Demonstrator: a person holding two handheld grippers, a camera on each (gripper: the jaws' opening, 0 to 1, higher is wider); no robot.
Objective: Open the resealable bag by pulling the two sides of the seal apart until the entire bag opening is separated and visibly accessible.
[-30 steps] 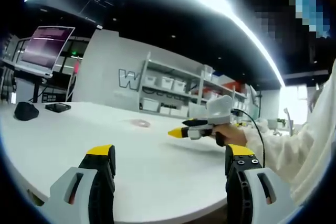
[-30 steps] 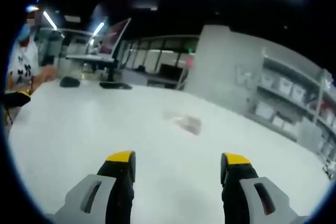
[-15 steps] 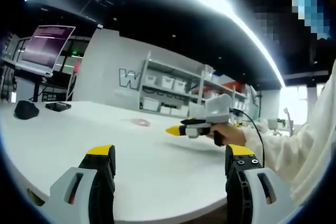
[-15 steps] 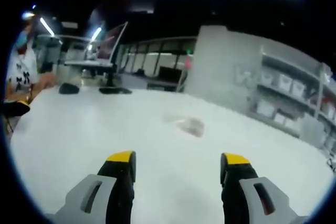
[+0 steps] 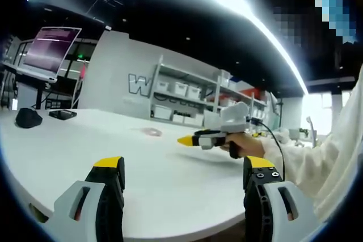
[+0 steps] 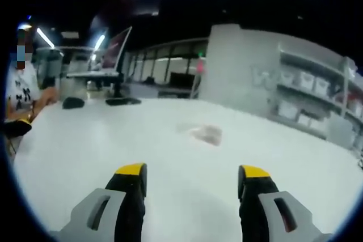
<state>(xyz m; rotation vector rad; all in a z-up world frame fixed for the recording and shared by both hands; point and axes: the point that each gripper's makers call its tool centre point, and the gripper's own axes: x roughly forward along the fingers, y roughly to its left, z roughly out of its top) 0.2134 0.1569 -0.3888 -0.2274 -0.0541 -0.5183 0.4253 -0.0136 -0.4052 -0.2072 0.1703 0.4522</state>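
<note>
- Left gripper view: my left gripper [image 5: 184, 177] has its jaws spread wide, nothing between them. The bag [image 5: 152, 132] lies flat on the table [image 5: 68, 145] at frame centre, too small to tell its long axis.
- Right gripper view: my right gripper [image 6: 193, 182] is released too; the bag [image 6: 205, 135] lies centre frame, long axis left-right.

Right gripper [image 5: 187, 139] nearer bag [image 5: 152, 132]

The resealable bag [image 6: 205, 134] at twelve o'clock is blurred; its seal cannot be made out.
</note>
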